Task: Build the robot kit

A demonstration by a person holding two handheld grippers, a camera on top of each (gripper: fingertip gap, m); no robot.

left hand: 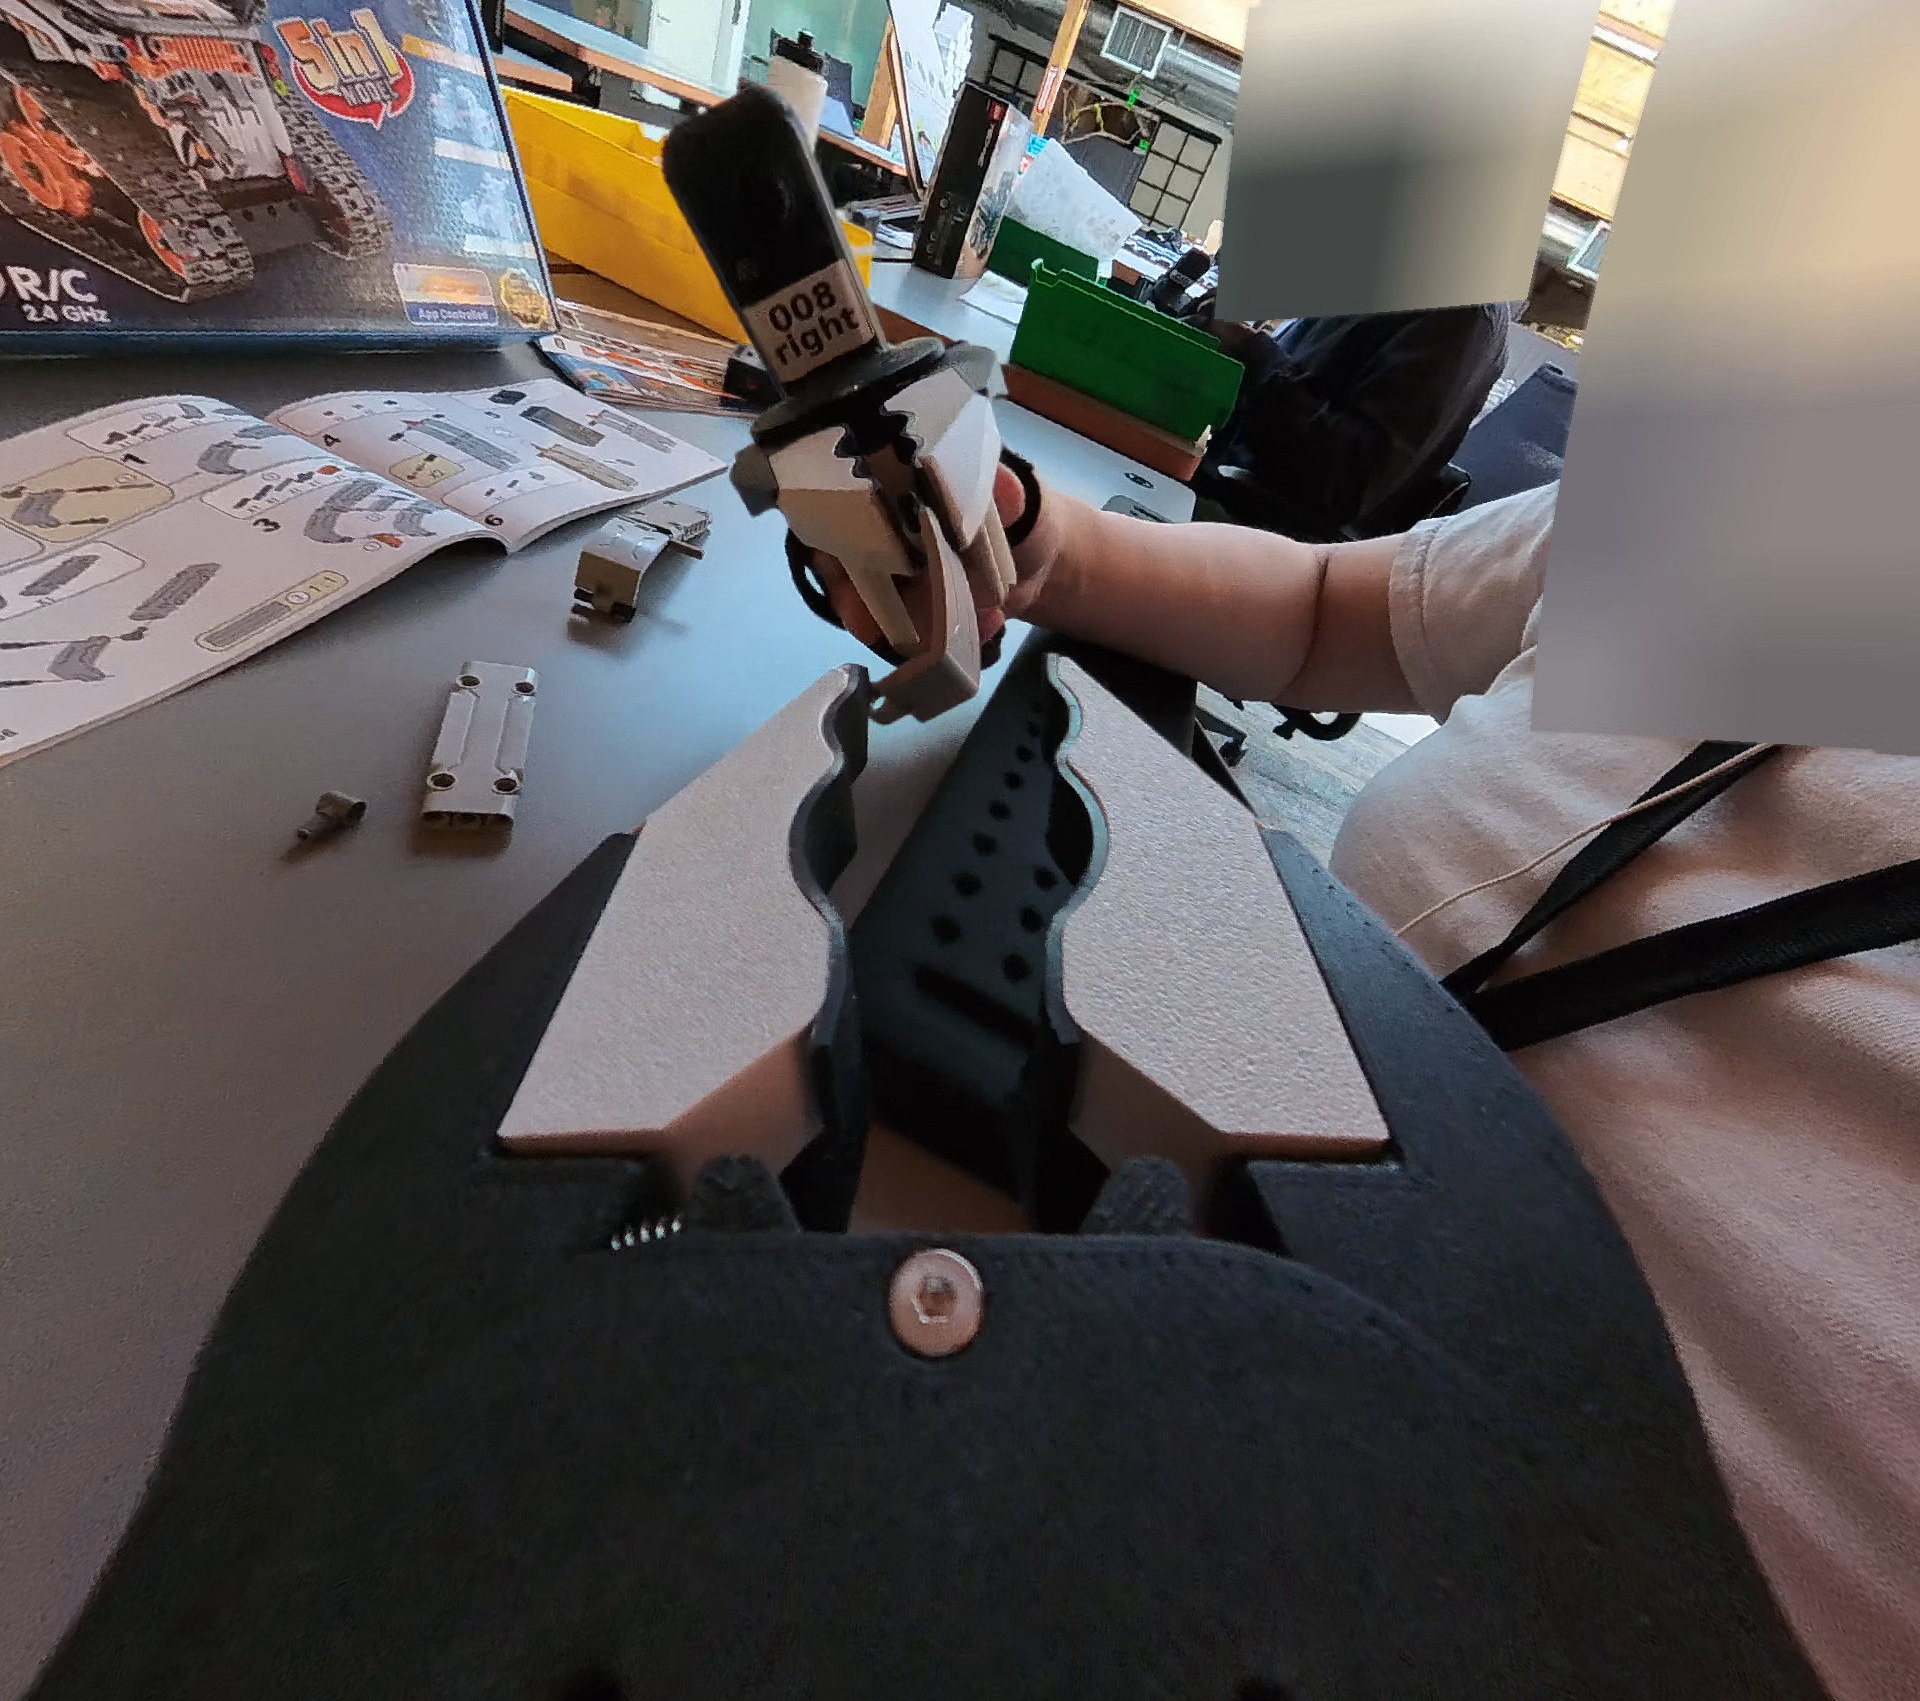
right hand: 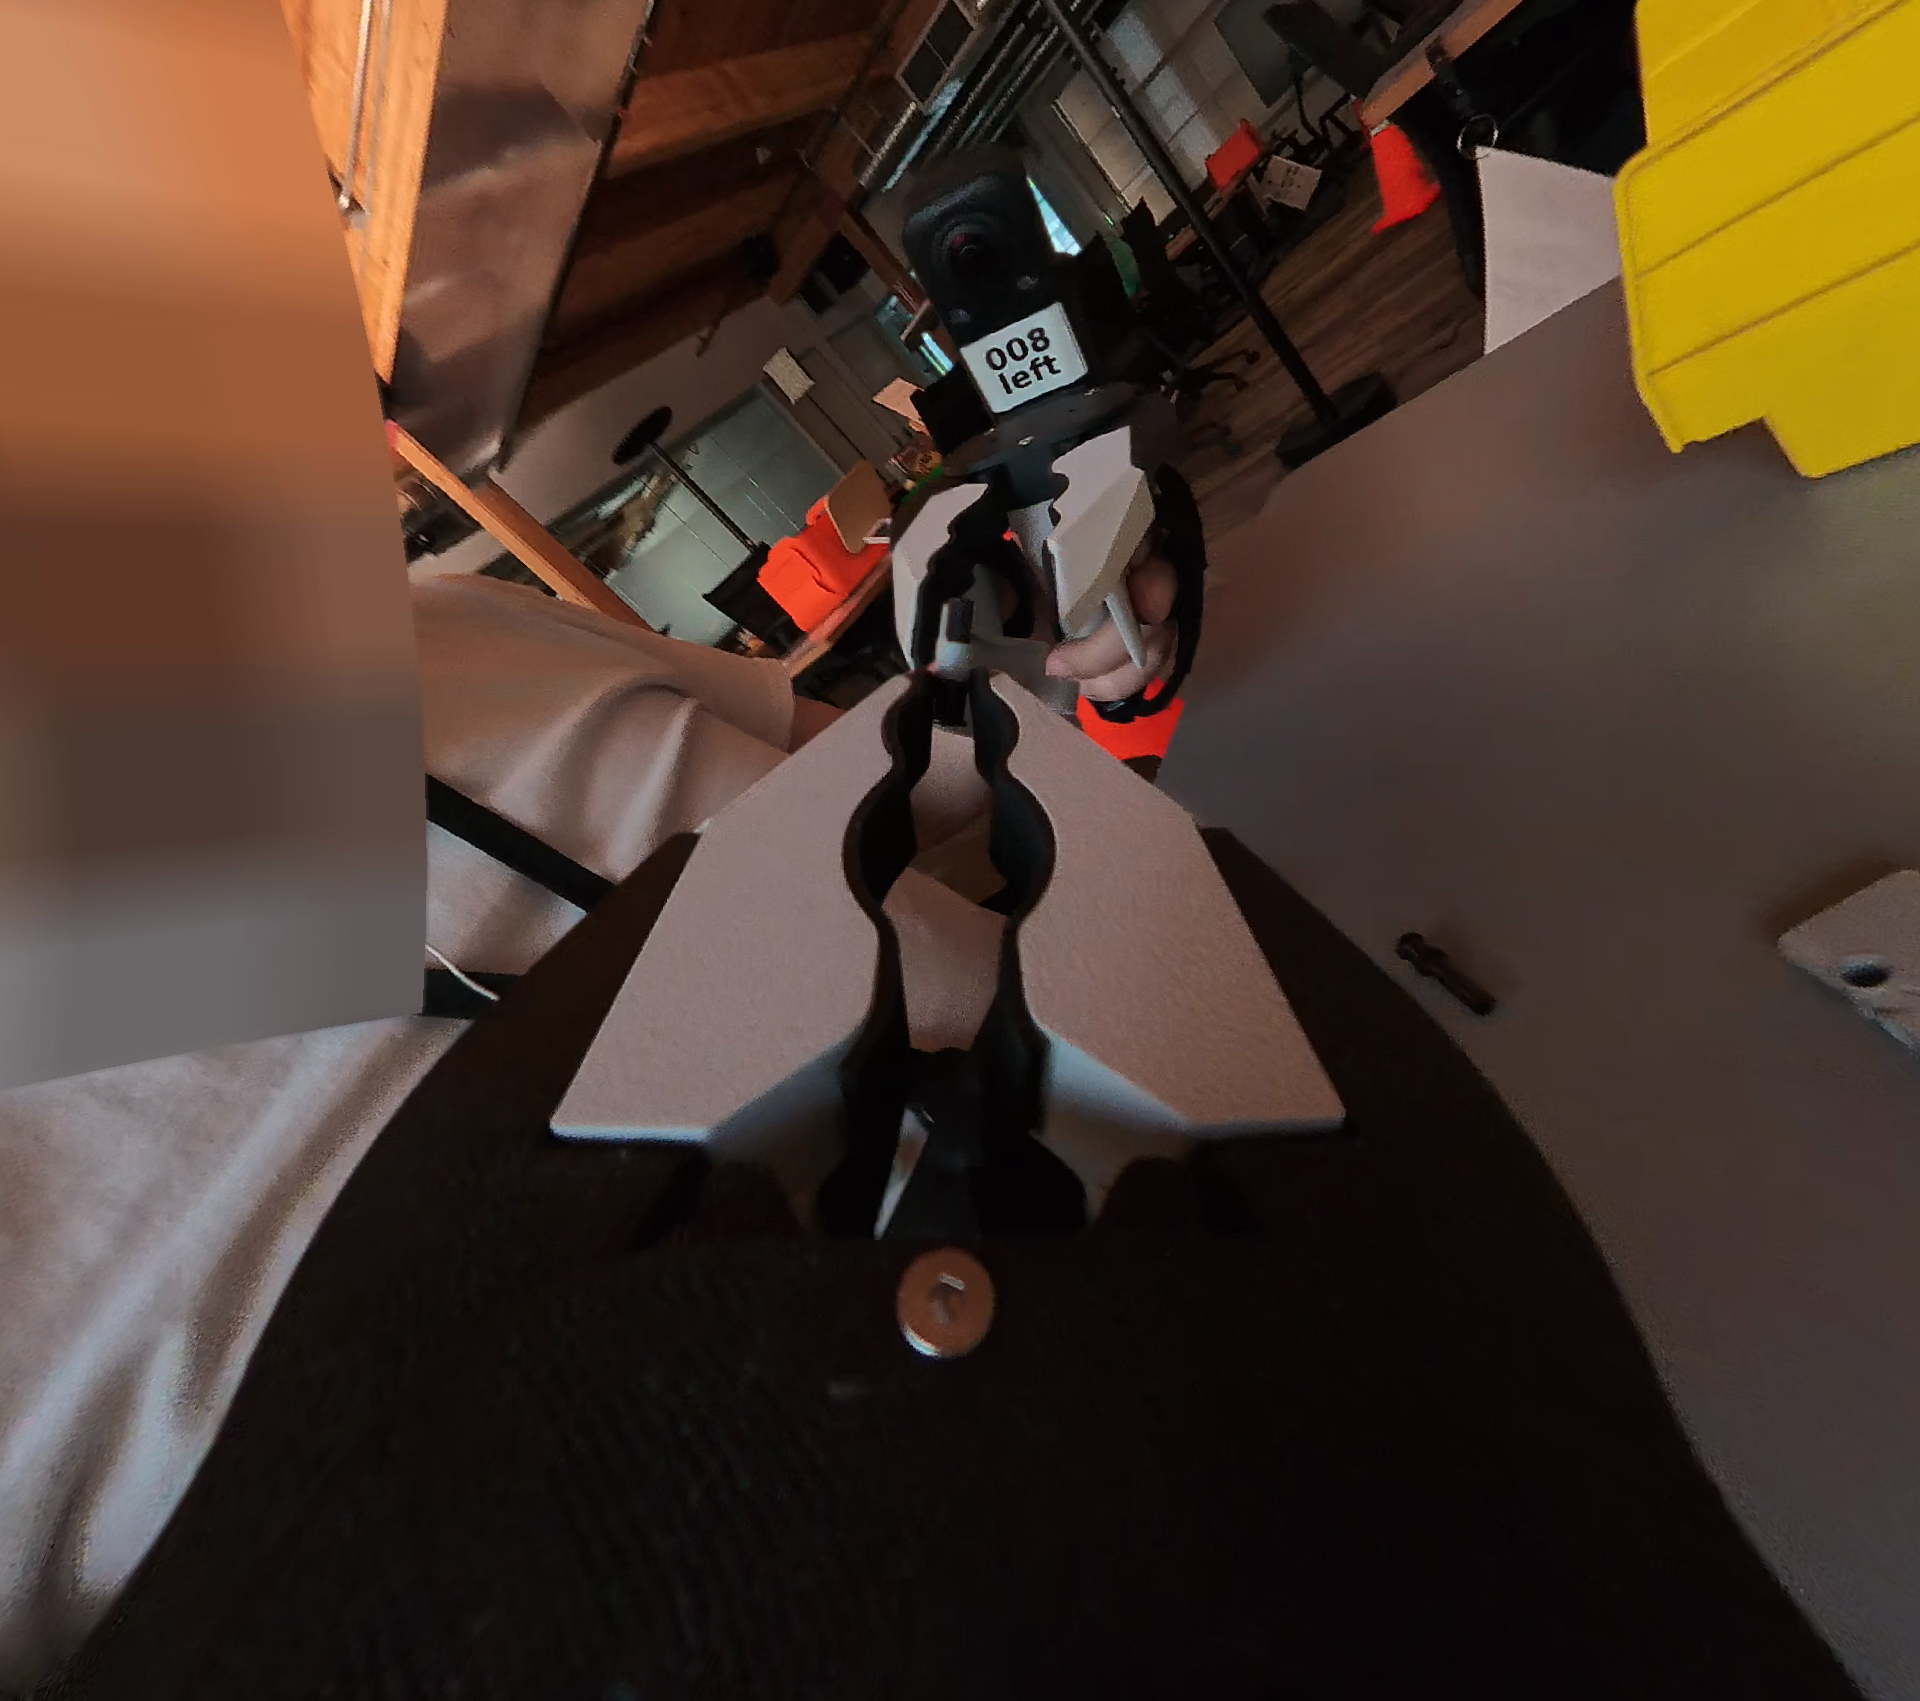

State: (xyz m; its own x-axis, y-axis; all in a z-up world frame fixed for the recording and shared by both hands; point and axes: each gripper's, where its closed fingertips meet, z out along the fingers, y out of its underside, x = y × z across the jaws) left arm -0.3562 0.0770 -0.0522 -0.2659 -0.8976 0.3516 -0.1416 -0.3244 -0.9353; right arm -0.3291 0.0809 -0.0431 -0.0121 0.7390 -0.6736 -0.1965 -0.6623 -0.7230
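Above the grey bench (left hand: 312,976), close to the person's chest, the left gripper (left hand: 951,685) had its jaws pinching a black perforated part (left hand: 966,913), long and dotted with round holes. Tip to tip with it, the right gripper (right hand: 948,701) had its jaws nearly pressed together on a small grey piece (left hand: 925,687) held against the black part's far end. A flat grey panel (left hand: 480,742), a small pin (left hand: 330,817) and a grey sub-assembly (left hand: 634,555) lay loose beside an open instruction booklet (left hand: 312,488) and the kit box (left hand: 239,72).
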